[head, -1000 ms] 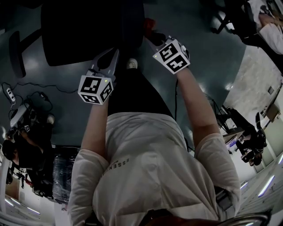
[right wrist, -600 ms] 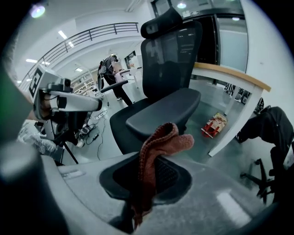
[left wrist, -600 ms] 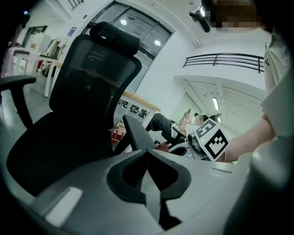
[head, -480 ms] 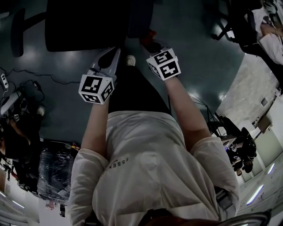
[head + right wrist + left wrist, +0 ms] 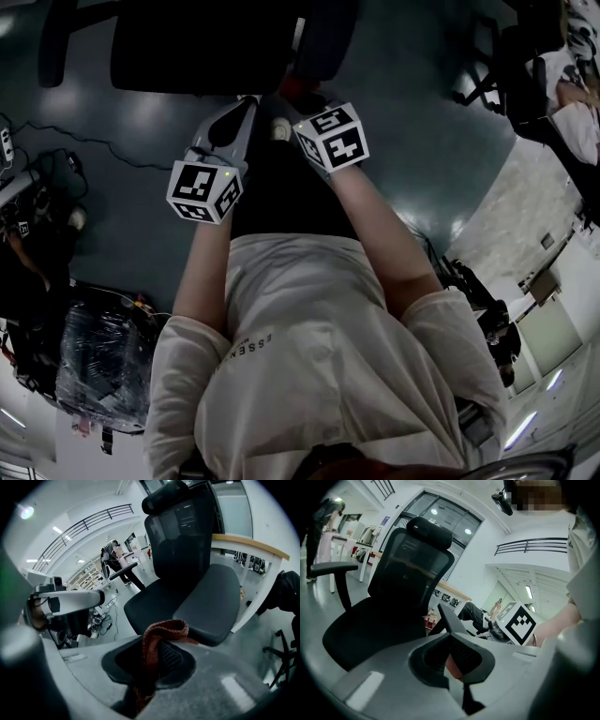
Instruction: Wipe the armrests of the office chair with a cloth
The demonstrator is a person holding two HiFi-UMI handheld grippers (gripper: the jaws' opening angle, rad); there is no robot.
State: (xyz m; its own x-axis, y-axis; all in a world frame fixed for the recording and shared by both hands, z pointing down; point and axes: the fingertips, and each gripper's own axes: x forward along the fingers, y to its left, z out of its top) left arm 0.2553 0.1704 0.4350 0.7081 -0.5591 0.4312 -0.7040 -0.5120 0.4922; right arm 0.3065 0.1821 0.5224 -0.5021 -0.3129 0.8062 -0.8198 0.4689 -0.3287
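A black office chair [image 5: 197, 42] stands in front of me at the top of the head view, its near armrest [image 5: 323, 33] to the right of the seat. My right gripper [image 5: 298, 94] is shut on a reddish-brown cloth [image 5: 157, 637], and the cloth [image 5: 289, 87] hangs just short of that armrest [image 5: 211, 597]. My left gripper [image 5: 246, 101] points at the seat's front edge with its jaws together and nothing in them. In the left gripper view the chair's headrest [image 5: 429, 531], the near armrest [image 5: 450, 618] and the far armrest [image 5: 333, 566] show.
Cables and a power strip [image 5: 7, 145] lie on the dark floor at left. A plastic-wrapped bundle [image 5: 103, 356] sits lower left. Other chairs [image 5: 497, 56] and a person [image 5: 577, 89] are at upper right. A white counter with a wooden top [image 5: 253, 545] stands behind the chair.
My right gripper with the cloth has moved left, closer to the left gripper and the near armrest. The left gripper has hardly moved.
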